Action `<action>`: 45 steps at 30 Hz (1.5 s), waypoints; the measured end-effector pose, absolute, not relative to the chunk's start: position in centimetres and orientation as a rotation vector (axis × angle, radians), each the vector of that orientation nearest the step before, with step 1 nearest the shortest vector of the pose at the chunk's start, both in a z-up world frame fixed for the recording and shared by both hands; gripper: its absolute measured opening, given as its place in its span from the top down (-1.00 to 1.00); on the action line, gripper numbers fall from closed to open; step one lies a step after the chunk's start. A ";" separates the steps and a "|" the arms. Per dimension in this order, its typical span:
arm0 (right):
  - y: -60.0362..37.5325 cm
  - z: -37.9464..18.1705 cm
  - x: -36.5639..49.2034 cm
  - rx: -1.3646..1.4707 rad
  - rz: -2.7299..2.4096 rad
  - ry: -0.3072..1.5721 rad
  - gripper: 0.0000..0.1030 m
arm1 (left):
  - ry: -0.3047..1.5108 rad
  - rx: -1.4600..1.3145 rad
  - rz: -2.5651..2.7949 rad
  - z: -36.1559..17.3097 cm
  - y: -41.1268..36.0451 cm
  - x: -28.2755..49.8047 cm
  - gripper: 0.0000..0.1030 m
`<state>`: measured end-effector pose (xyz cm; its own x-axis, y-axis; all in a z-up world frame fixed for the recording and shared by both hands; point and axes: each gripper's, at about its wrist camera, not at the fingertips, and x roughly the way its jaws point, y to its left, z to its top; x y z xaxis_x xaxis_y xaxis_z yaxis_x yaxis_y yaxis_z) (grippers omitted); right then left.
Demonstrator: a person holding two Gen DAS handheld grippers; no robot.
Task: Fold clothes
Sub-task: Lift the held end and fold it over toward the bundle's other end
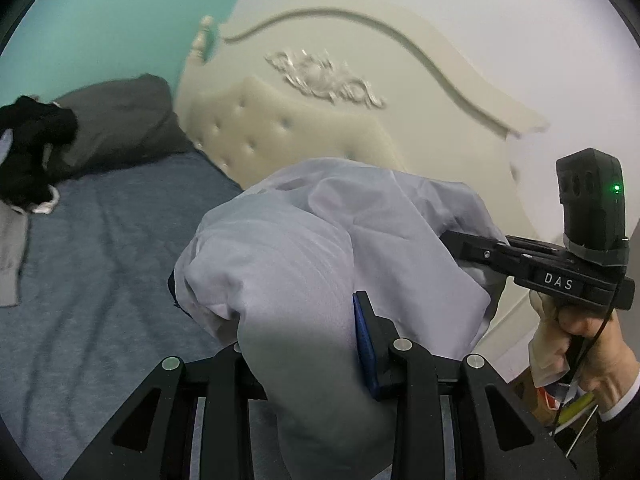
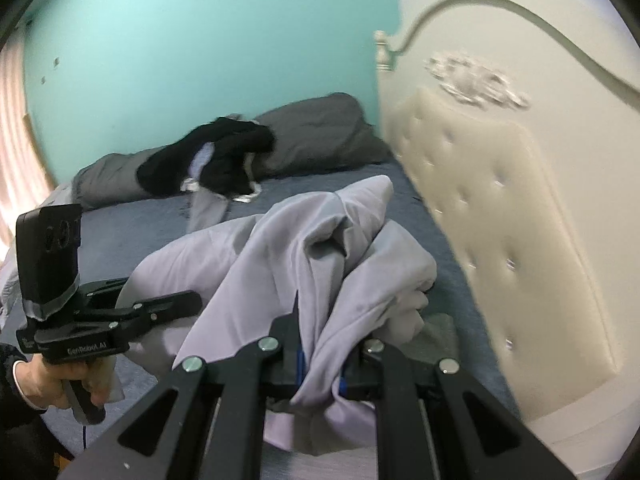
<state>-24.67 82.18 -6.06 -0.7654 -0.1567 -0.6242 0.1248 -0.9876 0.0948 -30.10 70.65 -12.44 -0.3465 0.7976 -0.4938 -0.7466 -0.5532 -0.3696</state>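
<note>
Teal wall, cream padded headboard (image 2: 508,216), and a bed (image 1: 100,248) with a blue-grey cover. Both claws are holding one pale lilac shirt (image 2: 304,256) bunched up above the bed. The left claw (image 1: 308,320) is pinching a thick wad of it, the right claw (image 2: 320,376) is squeezing a thinner fold. Black clothes (image 2: 216,160) are lying by the grey pillow (image 2: 320,136).

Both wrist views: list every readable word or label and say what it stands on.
"DAS": white letters on the side of the right gripper, left wrist view.
"GenRobot.AI": small and soft, so read with some doubt, on the side of the left gripper, right wrist view.
No other text is visible.
</note>
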 end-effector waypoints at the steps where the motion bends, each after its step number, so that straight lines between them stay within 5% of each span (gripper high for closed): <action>1: 83.5 -7.4 -24.5 1.017 -2.828 -0.090 0.79 | -0.094 -0.808 2.000 -13.4 72.0 -29.9 0.34; 9: 89.9 -17.3 -21.2 1.134 -2.842 -0.284 0.80 | -0.040 -0.885 1.944 -20.1 77.3 -26.6 0.35; 21: 92.7 -23.5 -17.7 1.262 -2.787 -0.475 0.80 | -0.171 -1.097 1.825 -27.3 76.5 -24.4 0.36; 38: 89.3 -13.5 -20.4 0.953 -2.920 -0.282 0.83 | -0.032 -0.758 1.977 -15.2 75.9 -26.8 0.38; 45: 89.4 -13.0 -21.5 0.913 -2.950 -0.229 0.83 | -0.004 -0.693 2.022 -16.2 77.1 -27.6 0.38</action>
